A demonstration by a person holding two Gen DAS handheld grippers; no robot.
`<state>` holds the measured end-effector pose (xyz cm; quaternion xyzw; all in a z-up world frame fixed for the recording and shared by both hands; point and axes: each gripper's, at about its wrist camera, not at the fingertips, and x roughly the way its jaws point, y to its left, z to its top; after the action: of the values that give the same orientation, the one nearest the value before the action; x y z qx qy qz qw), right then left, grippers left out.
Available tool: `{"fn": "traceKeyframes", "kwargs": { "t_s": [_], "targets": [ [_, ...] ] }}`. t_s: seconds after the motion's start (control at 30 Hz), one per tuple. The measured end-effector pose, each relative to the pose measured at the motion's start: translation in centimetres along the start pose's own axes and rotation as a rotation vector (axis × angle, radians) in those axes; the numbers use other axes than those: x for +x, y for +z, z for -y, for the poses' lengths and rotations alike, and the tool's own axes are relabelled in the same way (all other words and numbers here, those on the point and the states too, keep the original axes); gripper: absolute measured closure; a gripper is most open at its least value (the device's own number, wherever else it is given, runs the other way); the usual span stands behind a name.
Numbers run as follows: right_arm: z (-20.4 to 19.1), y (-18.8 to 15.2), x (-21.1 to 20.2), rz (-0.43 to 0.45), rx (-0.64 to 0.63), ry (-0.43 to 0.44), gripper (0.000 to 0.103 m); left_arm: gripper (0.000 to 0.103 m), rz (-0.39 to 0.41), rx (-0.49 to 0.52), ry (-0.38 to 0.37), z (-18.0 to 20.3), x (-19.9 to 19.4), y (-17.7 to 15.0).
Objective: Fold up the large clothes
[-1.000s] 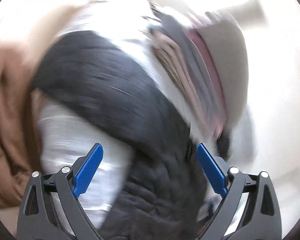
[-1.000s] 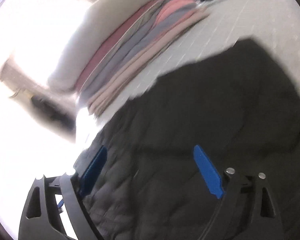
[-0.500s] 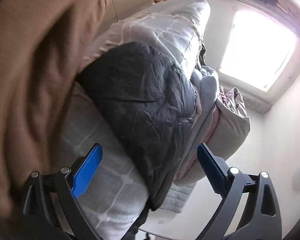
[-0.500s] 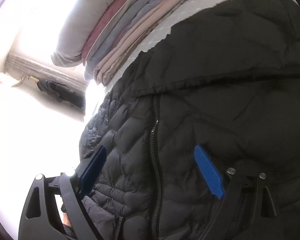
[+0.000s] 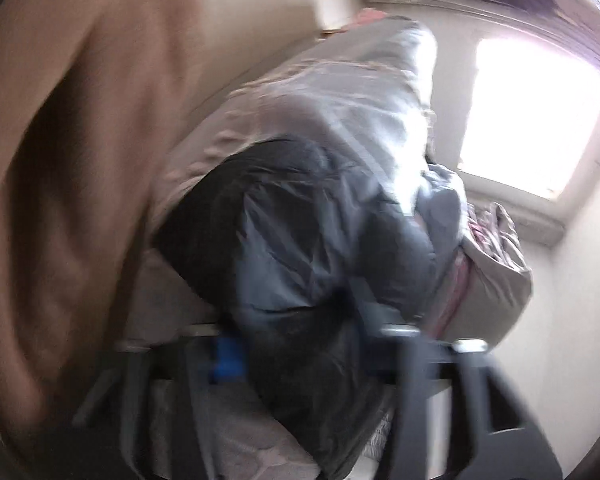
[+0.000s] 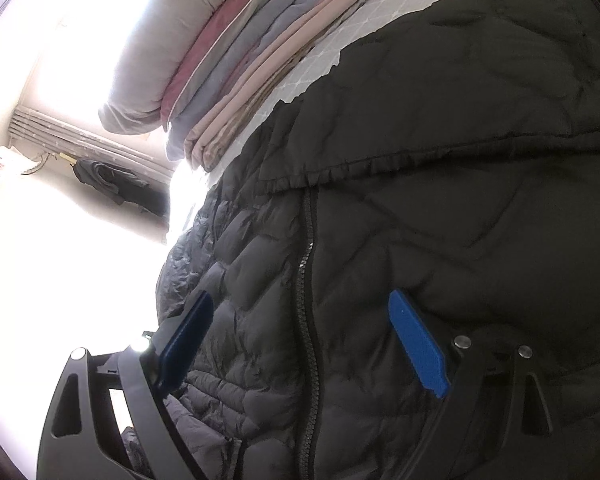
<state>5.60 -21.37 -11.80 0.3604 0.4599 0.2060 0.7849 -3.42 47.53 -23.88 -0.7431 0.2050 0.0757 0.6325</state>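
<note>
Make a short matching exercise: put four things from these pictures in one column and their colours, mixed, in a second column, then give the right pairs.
Things:
1. jacket
2. pads of the right hand-held gripper
3. bed cover
4. top blanket on the pile

Colours:
a. blue
b. pale grey with a grid of lines
c. black
d. grey-beige

Pairs: 1-c, 2-a, 3-b, 4-d
</note>
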Motion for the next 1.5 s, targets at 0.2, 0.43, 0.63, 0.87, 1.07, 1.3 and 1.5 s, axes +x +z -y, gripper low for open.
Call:
{"fn": "traceKeyframes", "kwargs": {
  "t_s": [0.2,0.43,0.63,0.87,1.07,1.3,1.5],
  "targets": [
    [-0.4,0.6,-1.7,0.051,0.016,0.042,0.017,0.099,0.114,0.209,-0.126,6.7,-3.5,-1.9],
    [-1.5,2.0,-7.6,0.189,0.034,0.167,0.017,0.099,0.059,0.576,-0.259,19.5,-4.2,-12.8],
    [-0.3,2.9,-13.8,0.312,0.097,0.283,0.017,0.099,-0.137,0.883,-0.362,28.1,1.1,-30.3],
    [3.8,3.5,-17.7,0.407,0.224,0.349,0.017,0.096,-0.508,1.346,0.026,19.9,15.3,-52.8],
    [4.6,3.8,-17.6,0.385,0.266,0.396,0.017,0.07,-0.593,1.737,0.419,10.9,19.9,-60.2],
    [4.0,4.0,-16.1,0.347,0.268,0.399,0.017,0.047,-0.519,1.783,0.313,15.4,14.8,-58.5],
    [2.8,3.5,-12.7,0.255,0.234,0.39,0.017,0.035,-0.415,1.678,0.268,18.5,13.6,-52.3]
  ]
}}
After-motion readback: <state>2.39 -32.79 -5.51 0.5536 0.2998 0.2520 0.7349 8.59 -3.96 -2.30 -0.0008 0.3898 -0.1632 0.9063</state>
